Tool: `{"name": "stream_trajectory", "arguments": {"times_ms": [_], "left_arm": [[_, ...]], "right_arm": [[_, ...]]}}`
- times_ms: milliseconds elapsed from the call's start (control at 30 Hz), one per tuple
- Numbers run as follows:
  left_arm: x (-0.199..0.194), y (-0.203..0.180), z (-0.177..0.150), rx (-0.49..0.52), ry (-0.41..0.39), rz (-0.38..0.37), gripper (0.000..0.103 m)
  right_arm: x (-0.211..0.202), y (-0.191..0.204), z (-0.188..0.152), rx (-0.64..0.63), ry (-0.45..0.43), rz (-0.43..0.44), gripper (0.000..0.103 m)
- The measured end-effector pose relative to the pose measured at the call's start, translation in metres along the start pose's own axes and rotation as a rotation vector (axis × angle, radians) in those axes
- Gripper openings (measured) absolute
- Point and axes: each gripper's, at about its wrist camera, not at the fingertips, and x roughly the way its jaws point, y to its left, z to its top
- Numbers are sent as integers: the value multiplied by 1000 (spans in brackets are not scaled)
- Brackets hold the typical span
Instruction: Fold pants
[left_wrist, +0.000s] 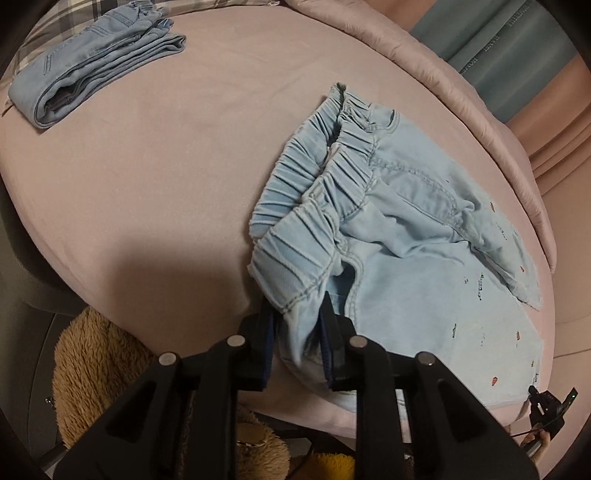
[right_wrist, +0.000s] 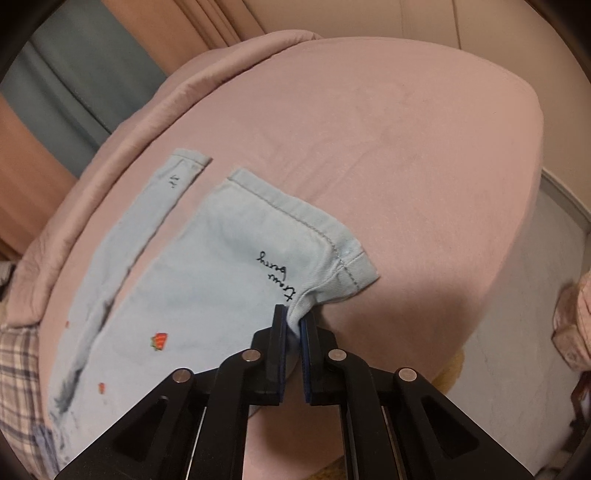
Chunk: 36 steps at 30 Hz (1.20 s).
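Observation:
Light blue pants (left_wrist: 417, 236) with small strawberry prints lie on a pink bed (left_wrist: 155, 177). In the left wrist view my left gripper (left_wrist: 297, 314) is shut on the near corner of the gathered elastic waistband (left_wrist: 314, 206). In the right wrist view my right gripper (right_wrist: 293, 319) is shut on the near corner of a leg cuff (right_wrist: 332, 266) of the pants (right_wrist: 192, 295), beside the black script lettering. The second leg (right_wrist: 147, 221) lies flat to the left, apart from the first. The right gripper (left_wrist: 550, 402) also shows at the left view's lower right edge.
A folded pair of darker blue jeans (left_wrist: 92, 62) lies at the bed's far left on a plaid cloth (left_wrist: 66, 26). A brown plush toy (left_wrist: 96, 373) sits below the bed edge. A rolled pink quilt (right_wrist: 122, 129) borders the bed; curtains (right_wrist: 74, 81) hang behind.

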Motion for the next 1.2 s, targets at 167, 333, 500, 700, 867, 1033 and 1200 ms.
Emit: {"name": "stream_trajectory", "arguments": {"times_ms": [167, 333, 500, 700, 867, 1033, 1200], "left_arm": [[-11, -2, 6, -5, -9, 99, 66], [-49, -21, 25, 21, -174, 103, 95], [-43, -64, 46, 69, -191, -28, 96], [-5, -130, 45, 142, -108, -127, 93], [26, -150, 34, 152, -7, -138, 85], [38, -151, 23, 169, 32, -96, 84], [40, -148, 23, 154, 35, -89, 84]], "right_arm": [[1, 1, 6, 5, 2, -45, 8], [-25, 20, 16, -52, -75, -198, 62], [-56, 69, 46, -109, -160, -49, 79], [-11, 200, 85, -294, -17, 204, 80], [89, 284, 95, -268, 196, 164, 80], [160, 325, 98, -237, 262, 22, 80], [198, 336, 87, -258, 261, -139, 66]]}}
